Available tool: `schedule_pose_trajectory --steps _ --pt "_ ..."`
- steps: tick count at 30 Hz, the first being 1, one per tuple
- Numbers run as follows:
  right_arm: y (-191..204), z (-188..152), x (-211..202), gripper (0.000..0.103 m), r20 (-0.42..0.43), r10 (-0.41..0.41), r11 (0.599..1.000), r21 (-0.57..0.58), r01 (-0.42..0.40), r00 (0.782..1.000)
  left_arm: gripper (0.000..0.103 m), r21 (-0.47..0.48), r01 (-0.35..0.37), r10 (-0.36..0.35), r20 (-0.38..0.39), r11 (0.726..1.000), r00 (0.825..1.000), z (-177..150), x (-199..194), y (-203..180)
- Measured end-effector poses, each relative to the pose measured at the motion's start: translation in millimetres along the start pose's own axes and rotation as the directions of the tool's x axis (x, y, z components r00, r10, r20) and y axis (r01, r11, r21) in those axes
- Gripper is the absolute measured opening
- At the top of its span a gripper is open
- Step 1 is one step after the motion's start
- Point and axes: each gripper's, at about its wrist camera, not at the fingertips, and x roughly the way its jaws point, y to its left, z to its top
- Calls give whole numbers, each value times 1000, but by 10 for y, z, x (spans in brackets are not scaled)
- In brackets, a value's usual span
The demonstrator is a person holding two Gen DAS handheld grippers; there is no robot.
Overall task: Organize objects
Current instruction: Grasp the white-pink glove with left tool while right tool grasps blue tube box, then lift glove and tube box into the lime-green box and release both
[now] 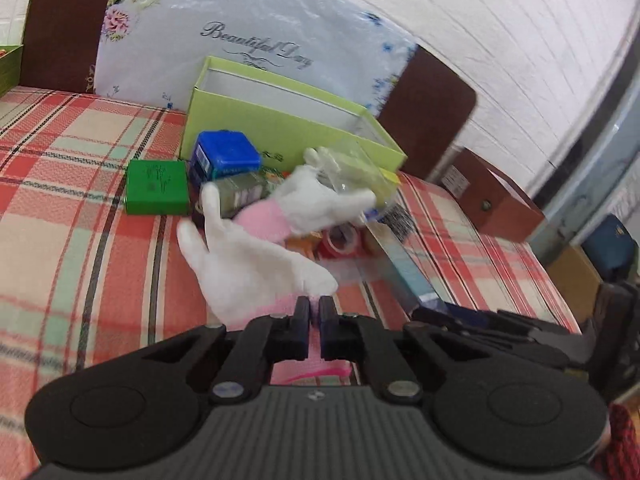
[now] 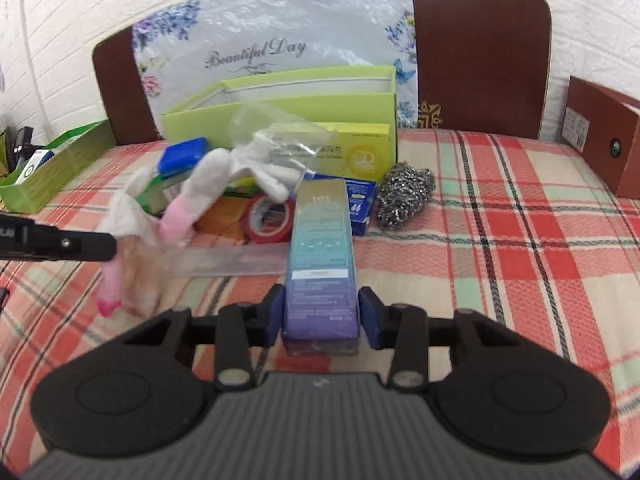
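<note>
Where the left gripper (image 1: 315, 312) pinches the pink cuff of a white glove (image 1: 256, 268), its two black fingers stand almost together with only the fabric between them, and the glove hangs up and forward with its fingers spread above the plaid bedsheet (image 1: 80, 200). The right gripper (image 2: 320, 312) is clamped on a tall blue-to-purple gradient carton (image 2: 320, 256), one blue pad against each long side, the carton pointing away from the camera over the sheet. A second white glove with a pink cuff (image 2: 200, 192) lies draped on the pile just beyond, beside a red tape roll (image 2: 267, 220) and a clear plastic ruler (image 2: 232, 260). A steel scouring pad (image 2: 406, 192) sits to the right of the pile, near a blue box (image 2: 362, 204). Behind them stands an open lime-green box (image 2: 280, 116), with a small green tin (image 1: 157, 187) and a blue-lidded box (image 1: 226, 154) at its left. A floral "Beautiful Day" bag (image 2: 256, 28) leans against the brown headboard (image 2: 480, 48).
</note>
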Motion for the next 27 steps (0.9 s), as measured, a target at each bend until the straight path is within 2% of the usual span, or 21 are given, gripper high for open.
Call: schedule_pose_trajectory --steps 4,7,9,10,12,13,16,18,22,25,27 --pt "121 -293 -303 39 -56 46 998 34 -44 997 2 20 30 -28 -81 999 996 -354 -222 -8" --pt "228 -576 -478 39 -119 51 998 27 -48 992 7 42 19 -14 -109 999 994 -611 -335 3" --pt "319 -684 -576 44 -132 33 999 7 -33 991 24 47 0 6 -120 999 993 -678 -378 15" --pt "354 -691 -629 59 -118 19 1000 -2 -19 993 29 41 -7 11 -106 999 994 -686 -401 26" --pt "427 -645 -723 79 -69 7 999 -32 -9 998 53 24 -22 24 -69 999 997 -639 -415 30" --pt "459 -600 -747 86 -45 2 999 -51 -4 999 57 20 -31 32 -58 999 998 -587 -390 11" --pt "541 -473 -740 86 -17 -49 994 -96 47 999 60 29 -1 2 -36 1000 999 -468 -259 -108" --pt "557 -441 -726 86 -12 -60 993 -104 59 998 71 48 24 -22 -42 999 999 -417 -114 -191" --pt "552 -486 -640 85 -33 -94 988 -128 89 995 72 100 -16 25 -96 995 995 -387 253 -288" --pt "525 -532 -544 83 -64 -97 988 -125 89 993 72 82 -72 82 -125 994 989 -385 403 -217" --pt "511 -541 -482 81 -76 -93 989 -119 83 993 73 76 -76 85 -114 994 990 -393 415 -165"
